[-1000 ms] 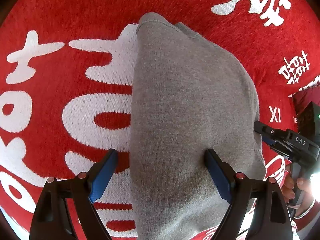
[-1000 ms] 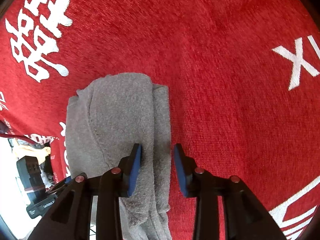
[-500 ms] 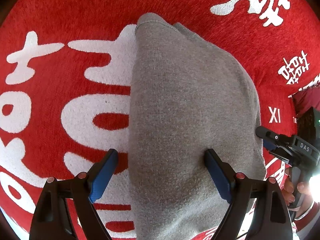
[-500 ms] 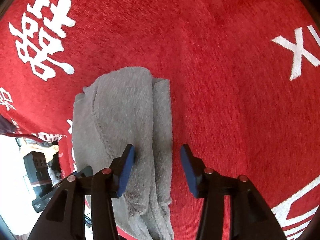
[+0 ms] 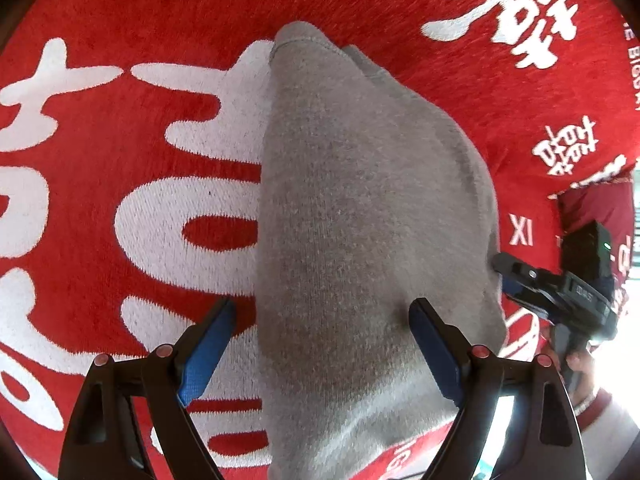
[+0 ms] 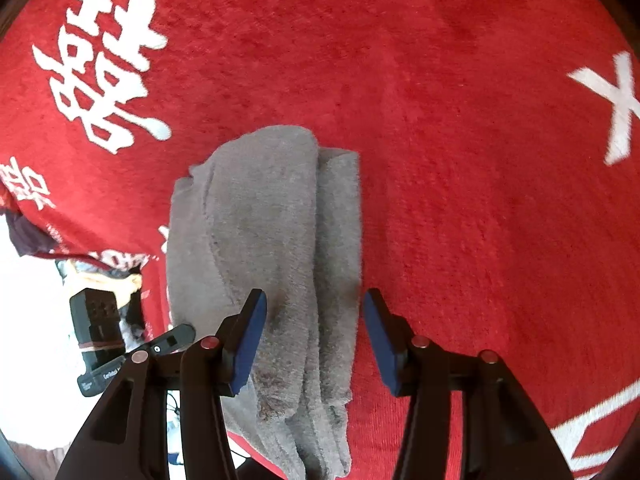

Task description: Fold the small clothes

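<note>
A grey knitted garment [image 5: 360, 220], folded into a long narrow bundle, lies on a red cloth with white characters [image 5: 120, 200]. My left gripper [image 5: 322, 336] is open and straddles the bundle's near end, its left blue pad [image 5: 208, 344] over the cloth and the right pad on the grey fabric. In the right wrist view the same garment [image 6: 260, 240] shows its stacked folds. My right gripper [image 6: 312, 336] is open over its right edge and holds nothing. The right gripper also shows at the right of the left wrist view [image 5: 560, 292].
The red cloth [image 6: 480, 160] covers the whole surface, with its edge at the lower left of the right wrist view. The left gripper's body [image 6: 104, 344] shows there beyond the edge.
My right gripper has opened wider and drawn back a little from the garment's right edge. The left gripper has stayed open in place.
</note>
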Demonstrator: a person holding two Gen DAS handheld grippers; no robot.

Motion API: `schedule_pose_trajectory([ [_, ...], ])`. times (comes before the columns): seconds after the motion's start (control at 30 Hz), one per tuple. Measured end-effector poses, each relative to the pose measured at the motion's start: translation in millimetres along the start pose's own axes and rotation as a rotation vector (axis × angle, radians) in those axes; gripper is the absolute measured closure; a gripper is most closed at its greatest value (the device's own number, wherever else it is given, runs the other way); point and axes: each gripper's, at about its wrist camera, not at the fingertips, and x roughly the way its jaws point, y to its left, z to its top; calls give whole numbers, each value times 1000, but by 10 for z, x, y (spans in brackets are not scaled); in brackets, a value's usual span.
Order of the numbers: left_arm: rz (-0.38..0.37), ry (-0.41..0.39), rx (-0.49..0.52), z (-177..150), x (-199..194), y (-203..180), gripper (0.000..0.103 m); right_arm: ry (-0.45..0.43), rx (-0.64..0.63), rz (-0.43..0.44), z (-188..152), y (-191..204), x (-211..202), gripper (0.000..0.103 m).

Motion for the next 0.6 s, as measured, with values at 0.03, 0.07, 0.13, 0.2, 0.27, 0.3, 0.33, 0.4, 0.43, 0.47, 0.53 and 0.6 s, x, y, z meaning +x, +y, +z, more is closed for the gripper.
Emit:
schedule_pose_trajectory([
  [0.03,-13,5,7,-2,-16,14,14,10,-12,6,14,5,19,49],
  [0.07,-26,13,16,-3,-30,29,14,21,-25,12,30,10,44,49],
  [0.13,-44,26,32,-25,-49,57,14,41,-38,19,58,5,97,49],
  [0.2,-59,45,55,-69,-44,82,14,50,-35,26,84,-20,141,46],
  [0.27,-81,65,66,-114,-21,93,14,42,-23,53,104,-60,153,44],
  [0.3,-104,80,66,-138,2,92,14,38,-17,65,111,-80,152,44],
  [0.33,-121,89,66,-154,10,86,14,36,-13,71,116,-104,137,44],
  [0.4,-147,107,75,-174,37,63,14,20,-12,71,126,-126,96,44],
  [0.43,-151,110,83,-185,41,40,14,15,-14,70,132,-137,77,44],
  [0.47,-145,108,90,-191,52,28,14,15,-13,72,142,-156,71,44],
  [0.53,-138,107,91,-183,93,-3,14,28,-2,92,163,-199,85,44],
  [0.6,-144,99,78,-167,112,-22,14,41,-14,122,198,-195,111,43],
])
